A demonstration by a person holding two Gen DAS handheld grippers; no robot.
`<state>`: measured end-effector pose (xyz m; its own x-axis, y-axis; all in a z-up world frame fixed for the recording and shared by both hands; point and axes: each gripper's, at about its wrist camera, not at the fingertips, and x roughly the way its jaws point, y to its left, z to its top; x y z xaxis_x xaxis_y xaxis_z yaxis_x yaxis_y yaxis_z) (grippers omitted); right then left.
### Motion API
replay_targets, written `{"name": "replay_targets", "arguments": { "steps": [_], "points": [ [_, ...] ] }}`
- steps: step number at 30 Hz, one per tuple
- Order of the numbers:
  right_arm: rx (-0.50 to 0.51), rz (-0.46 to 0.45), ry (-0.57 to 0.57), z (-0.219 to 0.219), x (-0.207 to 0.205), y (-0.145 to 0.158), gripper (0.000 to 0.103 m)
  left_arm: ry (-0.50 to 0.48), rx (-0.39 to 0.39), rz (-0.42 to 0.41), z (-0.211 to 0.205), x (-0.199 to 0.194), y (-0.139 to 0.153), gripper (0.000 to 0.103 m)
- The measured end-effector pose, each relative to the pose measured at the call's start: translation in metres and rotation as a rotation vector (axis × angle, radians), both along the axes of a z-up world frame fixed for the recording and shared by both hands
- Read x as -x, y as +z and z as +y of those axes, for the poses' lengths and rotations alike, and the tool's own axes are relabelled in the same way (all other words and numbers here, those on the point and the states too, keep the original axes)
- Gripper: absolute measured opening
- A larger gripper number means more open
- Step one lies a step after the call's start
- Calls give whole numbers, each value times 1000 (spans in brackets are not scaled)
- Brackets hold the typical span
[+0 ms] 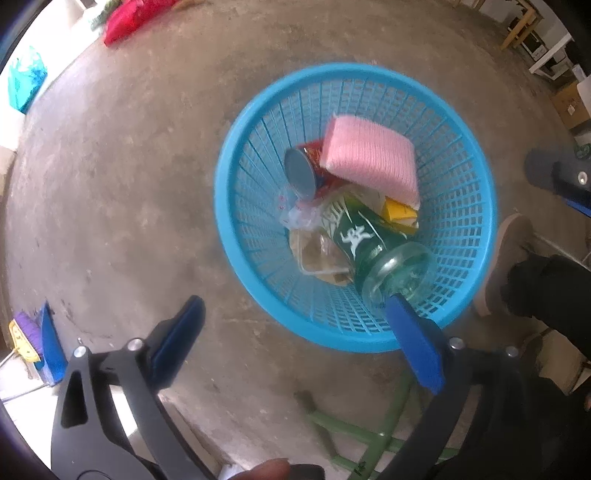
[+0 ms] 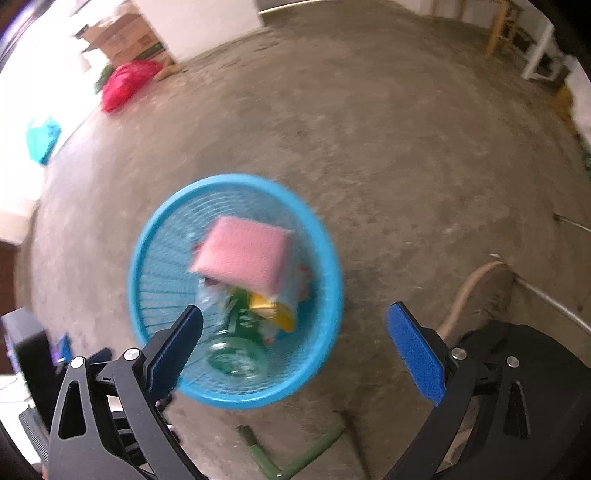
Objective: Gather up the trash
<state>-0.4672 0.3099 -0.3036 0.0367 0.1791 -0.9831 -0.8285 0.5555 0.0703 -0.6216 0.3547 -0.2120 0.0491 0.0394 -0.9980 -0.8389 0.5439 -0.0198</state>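
Observation:
A blue plastic basket [image 1: 236, 206] stands on the concrete floor and holds trash: a pink sponge [image 1: 373, 157], a can [image 1: 299, 173], a green-labelled bottle [image 1: 369, 240], a yellow carton [image 1: 399, 214] and clear wrappers [image 1: 317, 254]. My left gripper [image 1: 295, 325] is open and empty, above the basket's near rim. In the right wrist view the same basket [image 2: 147, 258] lies ahead to the left with the sponge [image 2: 247, 251] and bottle [image 2: 236, 354] inside. My right gripper [image 2: 295, 332] is open and empty over the basket's right rim.
A red bag [image 1: 129, 18] and a teal bag [image 1: 26, 81] lie at the far left. A green metal frame [image 1: 369, 435] is below. A person's shoe [image 1: 506, 258] stands right of the basket. Cardboard boxes [image 2: 118, 37] and wooden furniture [image 2: 506, 26] are far off.

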Motion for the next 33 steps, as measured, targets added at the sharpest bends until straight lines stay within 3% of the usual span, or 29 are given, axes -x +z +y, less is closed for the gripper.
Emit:
{"name": "replay_targets", "arguments": {
  "steps": [5, 18, 33],
  "points": [
    [14, 15, 93, 10, 17, -4, 97, 6, 14, -7, 1, -1, -3, 95],
    [23, -38, 126, 11, 19, 1, 97, -28, -25, 39, 0, -4, -6, 95],
    [25, -65, 147, 14, 20, 3, 97, -38, -11, 32, -3, -7, -5, 95]
  ]
}}
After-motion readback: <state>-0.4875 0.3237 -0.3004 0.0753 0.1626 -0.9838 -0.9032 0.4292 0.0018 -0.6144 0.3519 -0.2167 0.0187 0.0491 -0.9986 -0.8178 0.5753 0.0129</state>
